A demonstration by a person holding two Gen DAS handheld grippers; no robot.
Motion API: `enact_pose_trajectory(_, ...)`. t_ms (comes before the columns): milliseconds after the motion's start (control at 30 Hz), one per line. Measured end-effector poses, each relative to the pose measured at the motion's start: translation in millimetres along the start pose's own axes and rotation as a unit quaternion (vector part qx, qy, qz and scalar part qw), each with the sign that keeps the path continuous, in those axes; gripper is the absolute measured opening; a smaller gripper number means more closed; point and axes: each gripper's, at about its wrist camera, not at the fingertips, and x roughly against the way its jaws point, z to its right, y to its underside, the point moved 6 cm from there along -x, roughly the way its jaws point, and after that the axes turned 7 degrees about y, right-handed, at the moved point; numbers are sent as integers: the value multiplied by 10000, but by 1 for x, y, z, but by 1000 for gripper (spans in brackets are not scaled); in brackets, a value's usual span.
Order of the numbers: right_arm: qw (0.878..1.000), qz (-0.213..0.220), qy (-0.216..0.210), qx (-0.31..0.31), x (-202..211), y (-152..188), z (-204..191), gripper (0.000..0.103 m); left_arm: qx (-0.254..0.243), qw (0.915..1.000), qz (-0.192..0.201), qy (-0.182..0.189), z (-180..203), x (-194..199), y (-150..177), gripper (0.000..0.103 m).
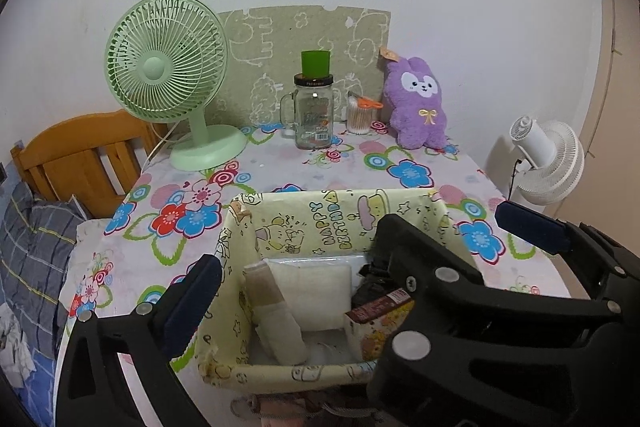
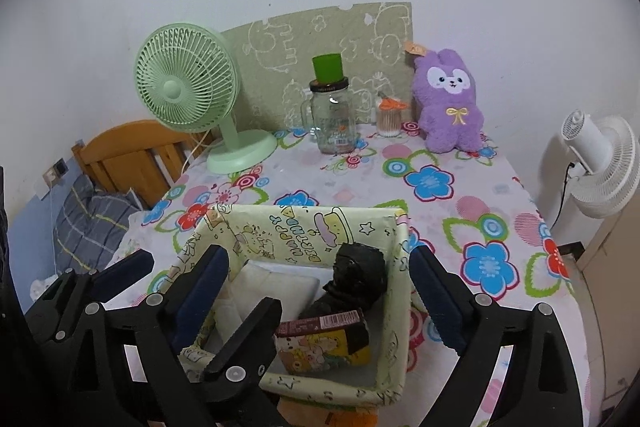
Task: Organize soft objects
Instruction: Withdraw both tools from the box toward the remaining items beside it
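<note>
Storage box: a pale yellow fabric box (image 1: pixel 344 223) printed with cartoon figures and "HAPPY BIRTHDAY" stands at the near edge of the table, open at the top.
Box contents: a folded white cloth (image 1: pixel 316 291) lies flat toward the back; a beige and white rolled cloth (image 1: pixel 276 319) leans at the left; a black crumpled soft bundle (image 2: pixel 356 275) rests against the right wall; a small carton with cartoon print and a barcode (image 2: pixel 324 339) sits in front of the bundle.
Left gripper: the left gripper (image 1: pixel 356 251) hangs over the box, angled downward, its blue-padded jaws spread wide, one outside the box's left wall and the other beyond its right wall; nothing is between the pads.
Right gripper: the right gripper (image 2: pixel 320 287) is also tilted down over the box, jaws spread wide to either side of it, gripping nothing.
Table: a flowered cloth (image 1: pixel 304 167) covers it.
Back row: a mint green desk fan (image 1: pixel 168 71), a glass handled jar with a green cup on its lid (image 1: pixel 314 115), a clear tub of cotton swabs (image 1: pixel 360 117) and a purple plush rabbit (image 1: pixel 416 103) stand along the wall.
Left view only: the rolled cloth shows in full.
Right view only: the black bundle shows in full; the left gripper's arm hides the rolled cloth.
Surroundings: a white fan (image 2: pixel 600 163) at right, a wooden bed frame (image 1: pixel 80 155) at left.
</note>
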Motion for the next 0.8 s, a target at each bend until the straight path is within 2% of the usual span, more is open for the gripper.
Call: enact_pose_trajectory(800,9992,373,112,5,67,12,10,97,-91,9993,332,108,29,52,13,103)
